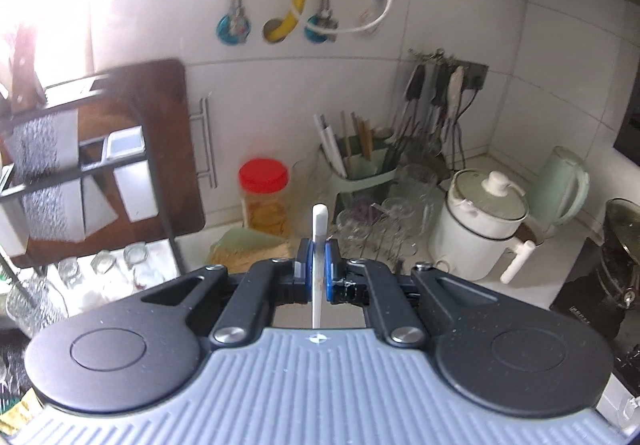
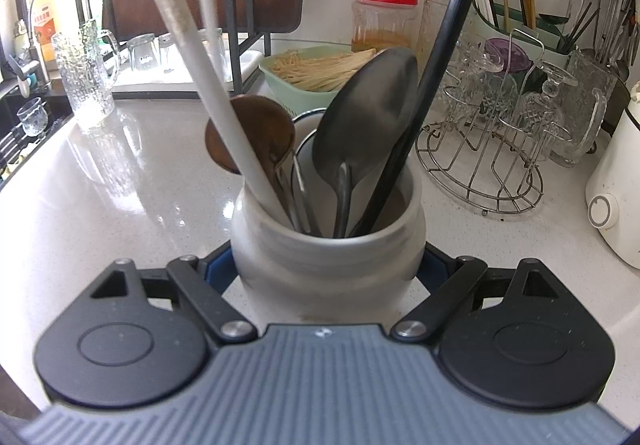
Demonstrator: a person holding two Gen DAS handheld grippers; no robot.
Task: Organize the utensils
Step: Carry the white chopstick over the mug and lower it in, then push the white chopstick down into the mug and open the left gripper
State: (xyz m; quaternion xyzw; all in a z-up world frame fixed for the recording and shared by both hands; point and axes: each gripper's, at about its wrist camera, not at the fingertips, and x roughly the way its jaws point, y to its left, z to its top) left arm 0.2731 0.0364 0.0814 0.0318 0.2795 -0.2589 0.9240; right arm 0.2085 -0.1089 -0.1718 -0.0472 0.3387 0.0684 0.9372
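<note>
The left gripper (image 1: 318, 269) is nearest the lens; its blue pads are clamped on a white chopstick (image 1: 319, 245), long axis upright, rounded end above the pads, thin end below. Behind it stand a green utensil caddy (image 1: 360, 173) holding chopsticks and a red-lidded jar (image 1: 264, 197).

The right gripper (image 2: 328, 265) is clamped around the wide body of a grey ceramic crock (image 2: 326, 265) standing on the white counter (image 2: 120, 181). The crock holds a dark spoon (image 2: 366, 121) and a copper spoon (image 2: 256, 133), bowls up, a white stick (image 2: 224, 105) leaning left and a black chopstick (image 2: 436, 57) leaning right. The chopstick's red band carries unreadable writing.
</note>
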